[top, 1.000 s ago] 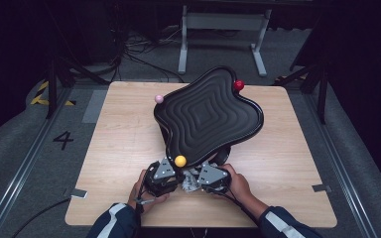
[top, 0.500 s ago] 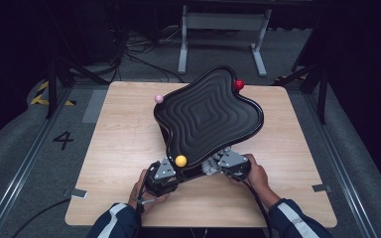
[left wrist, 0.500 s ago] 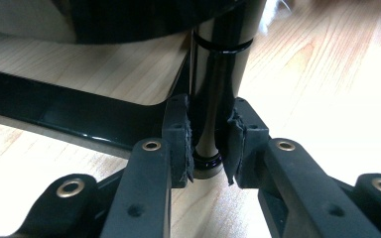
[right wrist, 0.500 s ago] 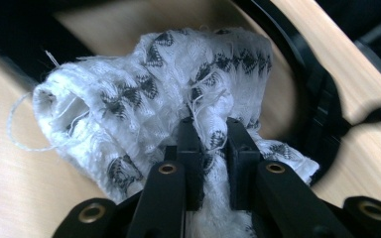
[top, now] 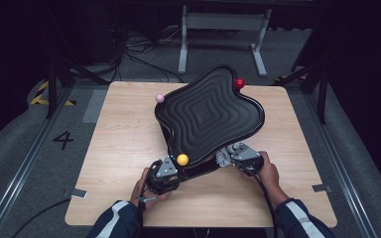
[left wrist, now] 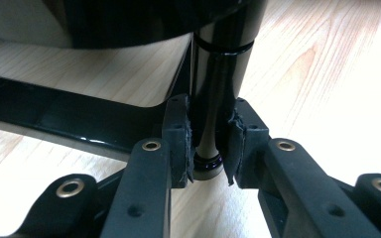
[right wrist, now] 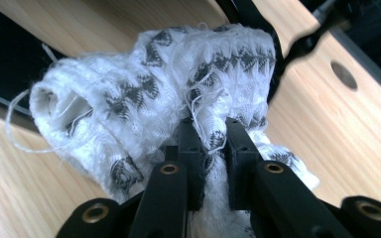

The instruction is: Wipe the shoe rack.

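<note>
1. Low in the frame, the left gripper (top: 164, 173) has its jaws pinching a glossy black leg (left wrist: 213, 99) of the tray stand; a yellow ball (top: 182, 159) sits just beside it.
2. At lower right, the right gripper (top: 239, 154) has its jaws clamped on a bunched white cloth (right wrist: 178, 99) with a grey zigzag weave and loose threads, apparently at the tray's near edge.
3. At centre, the wavy black tray (top: 213, 111) shows concentric ridges, on the wooden table (top: 124, 144).
4. Farther up, a pink ball (top: 159, 98) and a red ball (top: 239, 83) sit at its rim.

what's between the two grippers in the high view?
High view: between the left gripper and right gripper run the black tray's near rim and the yellow ball.
</note>
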